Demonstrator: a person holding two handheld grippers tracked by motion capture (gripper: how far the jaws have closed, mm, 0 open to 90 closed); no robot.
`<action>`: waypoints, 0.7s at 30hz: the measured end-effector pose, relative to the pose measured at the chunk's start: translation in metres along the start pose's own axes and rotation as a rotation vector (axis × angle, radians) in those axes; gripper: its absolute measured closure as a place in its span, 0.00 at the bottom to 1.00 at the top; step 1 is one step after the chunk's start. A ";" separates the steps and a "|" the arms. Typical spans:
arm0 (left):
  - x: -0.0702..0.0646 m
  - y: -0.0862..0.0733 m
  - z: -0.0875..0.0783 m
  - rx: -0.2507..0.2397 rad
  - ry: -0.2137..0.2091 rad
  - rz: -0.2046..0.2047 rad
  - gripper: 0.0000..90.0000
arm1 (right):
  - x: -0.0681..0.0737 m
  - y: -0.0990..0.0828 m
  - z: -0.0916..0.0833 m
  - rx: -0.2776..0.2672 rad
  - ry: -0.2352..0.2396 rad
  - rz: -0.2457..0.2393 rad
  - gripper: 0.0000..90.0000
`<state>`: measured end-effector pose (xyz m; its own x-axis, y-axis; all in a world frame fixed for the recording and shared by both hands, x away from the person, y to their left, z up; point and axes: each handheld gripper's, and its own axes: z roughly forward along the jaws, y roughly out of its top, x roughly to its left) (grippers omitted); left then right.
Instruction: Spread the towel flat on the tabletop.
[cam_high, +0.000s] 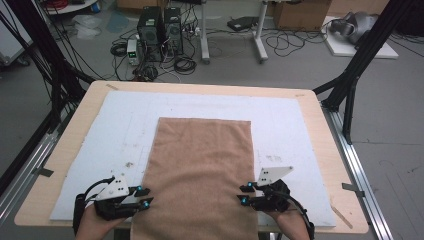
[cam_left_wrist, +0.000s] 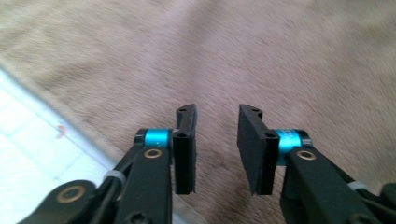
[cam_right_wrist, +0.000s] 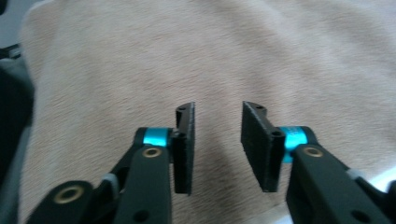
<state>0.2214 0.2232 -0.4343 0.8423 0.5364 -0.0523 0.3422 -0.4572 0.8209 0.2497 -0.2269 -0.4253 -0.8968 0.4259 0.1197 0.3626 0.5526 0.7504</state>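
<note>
Left jaws: I see my left gripper (cam_high: 145, 197) with its jaws apart and nothing pinched; in the left gripper view the gap between the pads (cam_left_wrist: 185, 154) shows bare towel pile.
Right jaws: my right gripper (cam_high: 243, 194) matches it, jaws parted over the cloth, pads (cam_right_wrist: 184, 149) empty.
Towel: the tan towel (cam_high: 200, 170) lies flat, long side running away from me, near end hanging just over the counter's front edge.
Gripper places: each gripper sits at a long edge of the towel, near its front corners, left at the left edge, right at the right.
Under the towel: a white mat (cam_high: 115, 125) covers the counter (cam_high: 70, 145), showing on both sides and beyond the towel's far end.
Handling: I judge the towel soft, light and limp; it will sag and drag, not slide stiffly.
Where to take hold: I'd pinch the two near corners right at the hem, deep enough that the pile doesn't slip out.
</note>
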 end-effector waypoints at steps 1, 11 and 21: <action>0.002 0.001 0.000 -0.006 0.007 -0.006 0.71 | -0.003 0.001 0.000 -0.004 -0.004 -0.001 0.68; 0.016 0.017 0.003 -0.027 0.025 -0.022 0.62 | -0.020 0.017 -0.005 -0.047 -0.052 0.027 0.54; 0.032 0.028 -0.003 -0.052 0.057 -0.051 0.56 | -0.037 0.035 -0.009 -0.087 -0.087 0.040 0.44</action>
<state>0.2566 0.2298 -0.4115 0.7986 0.5985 -0.0632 0.3605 -0.3915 0.8466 0.2928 -0.2299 -0.3973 -0.8553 0.5089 0.0972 0.3714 0.4713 0.8000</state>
